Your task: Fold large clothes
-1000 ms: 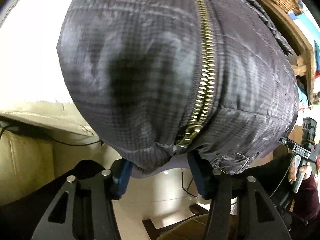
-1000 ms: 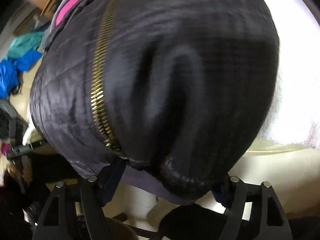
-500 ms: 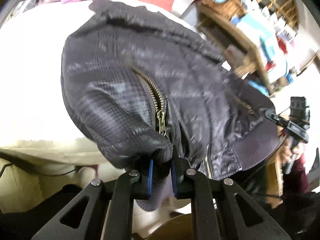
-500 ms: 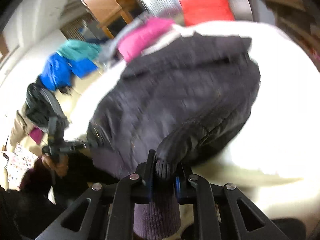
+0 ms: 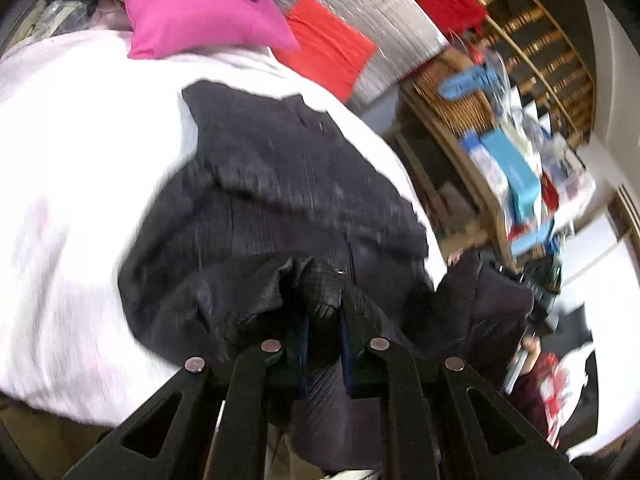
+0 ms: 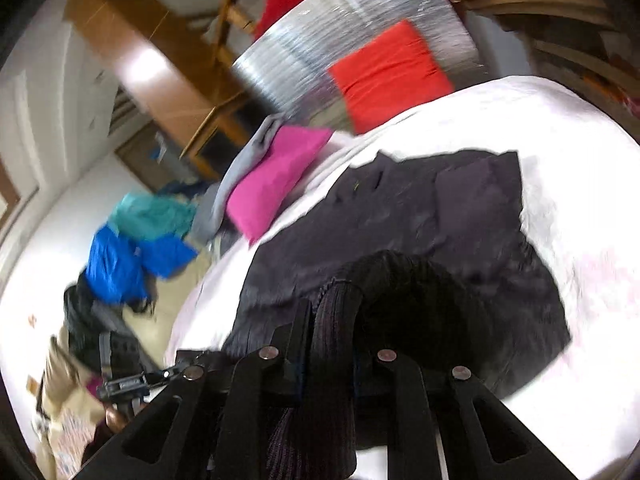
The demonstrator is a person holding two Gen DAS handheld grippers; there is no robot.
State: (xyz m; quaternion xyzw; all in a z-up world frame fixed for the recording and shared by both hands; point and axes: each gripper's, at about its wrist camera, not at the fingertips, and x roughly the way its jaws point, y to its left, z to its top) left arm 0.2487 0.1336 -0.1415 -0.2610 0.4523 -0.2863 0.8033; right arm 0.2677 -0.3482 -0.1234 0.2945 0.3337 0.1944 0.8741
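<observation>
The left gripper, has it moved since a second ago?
Yes. The left gripper, jaws shut on the dark jacket, has risen and pulled back: the white bed cover and pink pillow now show beyond the hem.

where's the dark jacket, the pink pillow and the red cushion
dark jacket (image 5: 280,200), left wrist view, on its flat back panel
pink pillow (image 6: 276,176), right wrist view, on its middle
red cushion (image 6: 388,72), right wrist view, on its face

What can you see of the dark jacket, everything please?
The jacket is dark grey, almost black, with a thin shiny woven shell that looks quilted. It lies spread over the white bed cover, upper part toward the pink pillow. Its near edge is lifted: the left gripper pinches bunched shell fabric, and the right gripper pinches the ribbed knit hem. No zip shows in these blurred views.
</observation>
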